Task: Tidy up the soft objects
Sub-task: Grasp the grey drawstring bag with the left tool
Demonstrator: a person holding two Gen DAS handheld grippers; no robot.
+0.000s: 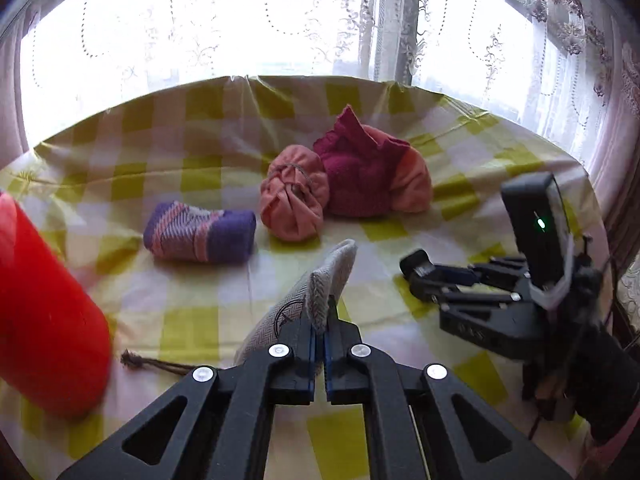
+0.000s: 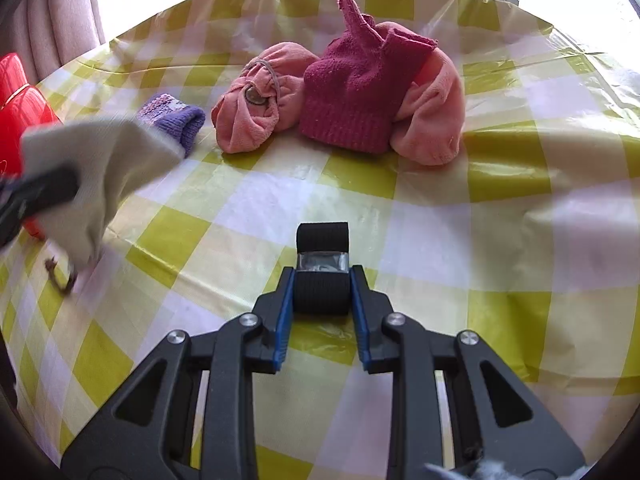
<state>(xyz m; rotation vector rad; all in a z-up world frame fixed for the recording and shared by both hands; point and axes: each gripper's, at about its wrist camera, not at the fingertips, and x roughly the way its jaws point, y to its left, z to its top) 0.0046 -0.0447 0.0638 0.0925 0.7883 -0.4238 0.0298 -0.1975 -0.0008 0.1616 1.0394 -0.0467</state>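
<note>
Two grippers work over a table covered with a yellow-and-white checked cloth (image 2: 500, 208). In the left wrist view the left gripper (image 1: 319, 330), at the bottom centre of the frame, has its blue-padded jaws pressed together on the edge of a grey herringbone pouch (image 1: 298, 306), which rises from the jaws toward the middle of the frame; a brown drawstring (image 1: 154, 364) trails from it onto the cloth at lower left. In the right wrist view the right gripper (image 2: 322, 300), at bottom centre, has its jaws closed against the sides of a black roll (image 2: 322, 276) with a shiny clear band across it, which sits low over the cloth. The same view shows the grey pouch blurred at the left edge, held by the other tool. Beyond both grippers, in the upper middle of each frame, lie the remaining soft things: a purple-and-pink knitted sock (image 1: 200, 232) to the left, a salmon-pink bundle (image 1: 294, 192) tied with a band just right of it, and a dark magenta knitted piece (image 1: 360, 168) draped over a peach-coloured cloth (image 1: 416, 184), touching the bundle. A red object (image 1: 44, 320) fills the left edge of the left wrist view. Sheer patterned curtains (image 1: 200, 32) hang brightly lit across the top of that frame.
</note>
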